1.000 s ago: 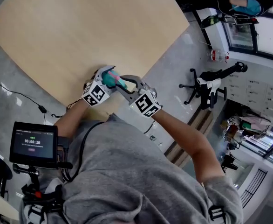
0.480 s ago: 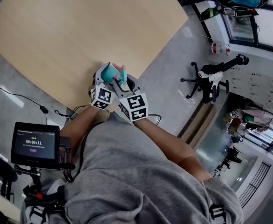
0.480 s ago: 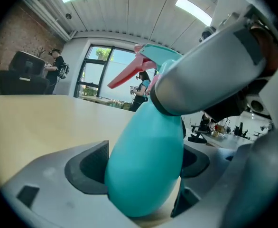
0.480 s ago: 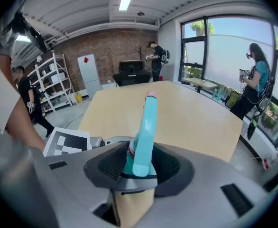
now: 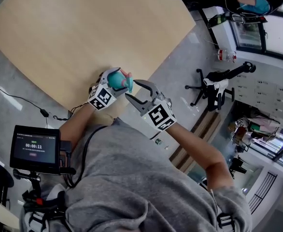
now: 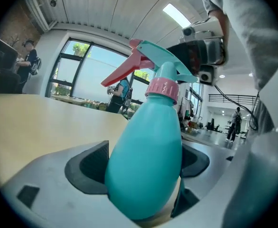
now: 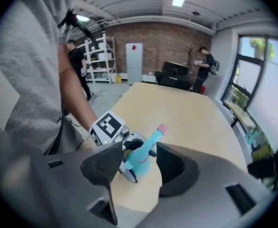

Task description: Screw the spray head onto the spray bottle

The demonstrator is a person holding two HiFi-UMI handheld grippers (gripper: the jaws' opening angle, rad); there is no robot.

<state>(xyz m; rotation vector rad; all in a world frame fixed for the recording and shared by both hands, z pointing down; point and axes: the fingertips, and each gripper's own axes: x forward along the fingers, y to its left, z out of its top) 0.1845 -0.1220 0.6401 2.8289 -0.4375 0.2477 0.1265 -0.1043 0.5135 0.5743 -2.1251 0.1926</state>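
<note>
Rt tool (image 5: 131, 89) newly agape, empty, beside bottle (image 5: 117, 81)

The desk (image 5: 74, 37) lies bare across its whole far and left stretch, so I see free passage there. The one obstacle on my side is the spray bottle (image 6: 143, 165), clamped in the left tool (image 5: 115, 81) over the desk's near edge, with the spray head (image 6: 160, 68) sticking up. My right tool (image 5: 133, 90) sits just right of it, apart from it. Its jaws have just been opening, with nothing between them, and there is clear air between the two tools. At near left a monitor (image 5: 35, 149) on its stand crowds the elbow side. An office chair (image 5: 214, 87) stands well off to the right.
</note>
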